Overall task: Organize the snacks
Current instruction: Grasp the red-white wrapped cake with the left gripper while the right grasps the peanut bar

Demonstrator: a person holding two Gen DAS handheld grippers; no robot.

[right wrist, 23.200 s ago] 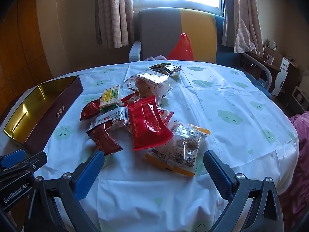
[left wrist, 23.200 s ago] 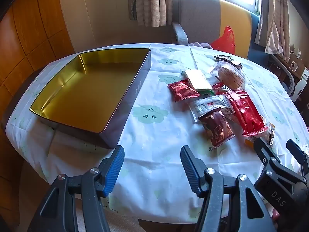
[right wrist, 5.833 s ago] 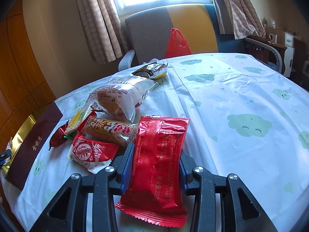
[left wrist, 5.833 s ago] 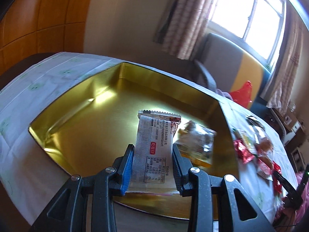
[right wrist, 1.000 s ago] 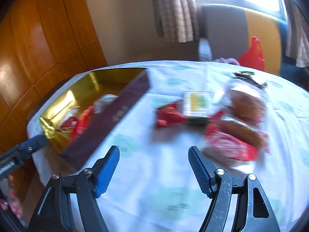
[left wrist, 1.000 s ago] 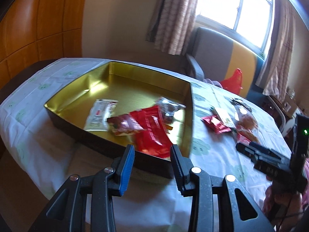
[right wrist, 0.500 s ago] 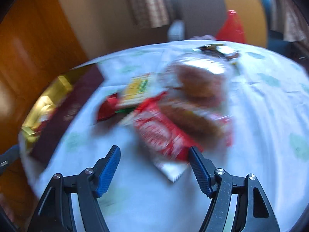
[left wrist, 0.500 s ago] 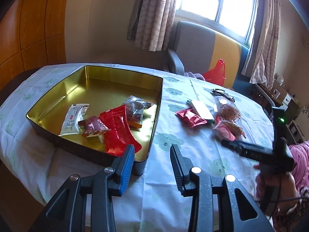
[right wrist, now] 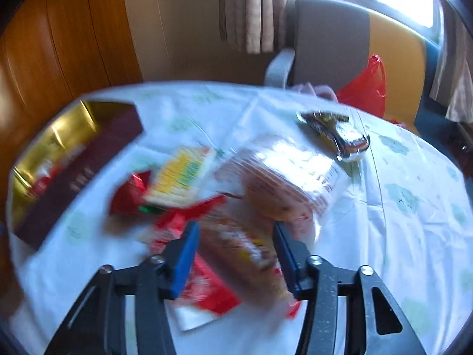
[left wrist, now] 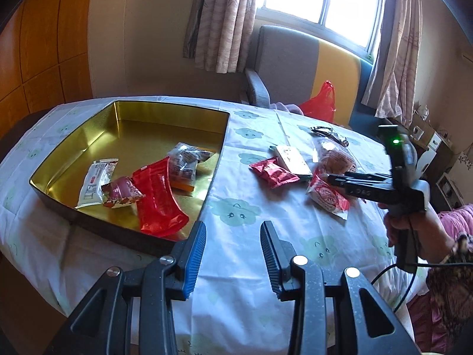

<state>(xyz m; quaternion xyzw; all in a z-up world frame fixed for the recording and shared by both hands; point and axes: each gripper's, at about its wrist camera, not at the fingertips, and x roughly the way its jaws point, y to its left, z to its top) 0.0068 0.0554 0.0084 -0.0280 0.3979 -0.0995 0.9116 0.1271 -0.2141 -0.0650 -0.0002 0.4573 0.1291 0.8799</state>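
Note:
The gold tin (left wrist: 171,105) at the left holds a white pack (left wrist: 96,182), a long red pack (left wrist: 158,198) and two more snacks. My left gripper (left wrist: 233,227) hovers open by the tin's near corner, nothing between its fingers. To the right lies the snack pile: a red-and-white pack (left wrist: 326,196), a bagged bread (left wrist: 337,156), a cracker pack (left wrist: 291,159). My right gripper (right wrist: 235,227) is down on that pile, jaws closing either side of a long brown-and-red pack (right wrist: 239,245). The view is blurred and no firm press shows.
A small red pack (left wrist: 273,173) and a dark foil pack (right wrist: 337,136) lie apart from the pile. A grey-and-yellow armchair (left wrist: 295,65) with a red bag (left wrist: 320,103) stands behind the table. The person's hand (left wrist: 414,227) holds the right gripper at the right edge.
The right gripper has swept from the tin side to the snack pile and dropped onto it, its jaws narrowing around the long pack. The left gripper drifted right along the tin, still open.

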